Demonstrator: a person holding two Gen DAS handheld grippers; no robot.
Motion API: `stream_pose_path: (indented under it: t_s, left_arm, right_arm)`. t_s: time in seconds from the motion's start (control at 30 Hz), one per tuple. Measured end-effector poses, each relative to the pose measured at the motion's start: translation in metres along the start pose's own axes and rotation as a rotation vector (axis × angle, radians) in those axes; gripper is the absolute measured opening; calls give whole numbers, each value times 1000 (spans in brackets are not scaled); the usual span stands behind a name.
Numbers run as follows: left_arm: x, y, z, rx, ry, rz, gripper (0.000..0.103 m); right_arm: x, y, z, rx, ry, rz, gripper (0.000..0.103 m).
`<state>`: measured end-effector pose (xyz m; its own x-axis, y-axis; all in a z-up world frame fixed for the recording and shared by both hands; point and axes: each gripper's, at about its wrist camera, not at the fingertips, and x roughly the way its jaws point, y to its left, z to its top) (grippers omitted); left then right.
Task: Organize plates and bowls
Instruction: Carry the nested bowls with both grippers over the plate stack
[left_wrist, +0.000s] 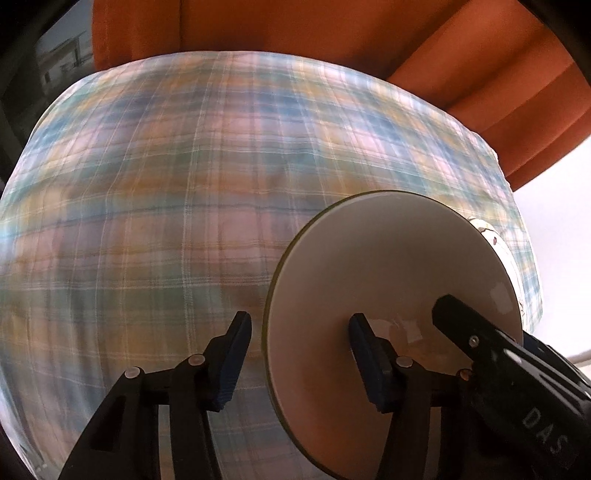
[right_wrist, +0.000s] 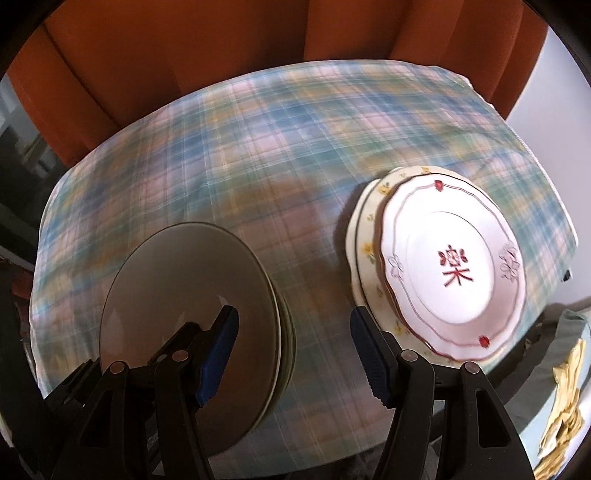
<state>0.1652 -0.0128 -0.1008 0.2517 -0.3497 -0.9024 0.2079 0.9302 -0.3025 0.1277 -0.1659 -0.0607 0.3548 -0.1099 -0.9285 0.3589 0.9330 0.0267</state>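
The left gripper (left_wrist: 299, 325) stands apart, gripping nothing, its fingers either side of the near rim of the plain plate (left_wrist: 376, 288) on the plaid cloth (left_wrist: 166, 221). The right gripper (right_wrist: 293, 325) is apart too – empty, over bare cloth between that plate (top of a small pile) and the patterned plate (right_wrist: 454, 280), which sits on a floral plate (right_wrist: 365, 236). An orange curtain (right_wrist: 184, 55) hangs behind.
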Motion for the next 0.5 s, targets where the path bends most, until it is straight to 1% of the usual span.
stream_pose_path:
  t_s: [0.07,0.17,0.37,0.43,0.5]
  left_arm:
    - [-1,-2,0,-6,1,21,57]
    - [-1,-10,-2,-6,-3,78,57]
    - [-2,-21,-3,-27,5,167,57]
    - [-2,-24,-2,-44,11,199,57]
    - [-2,-26,-2,-58,12,230,56]
  right_arm:
    - [5,-2,3,-3,9,37,67]
    - [14,-8,6,-15,32,87,67]
    - [31,-21,13,-38,83,201,66]
    - [35,-24,16,-52,92,251,62]
    - [37,-24,17,-66,96,291,54]
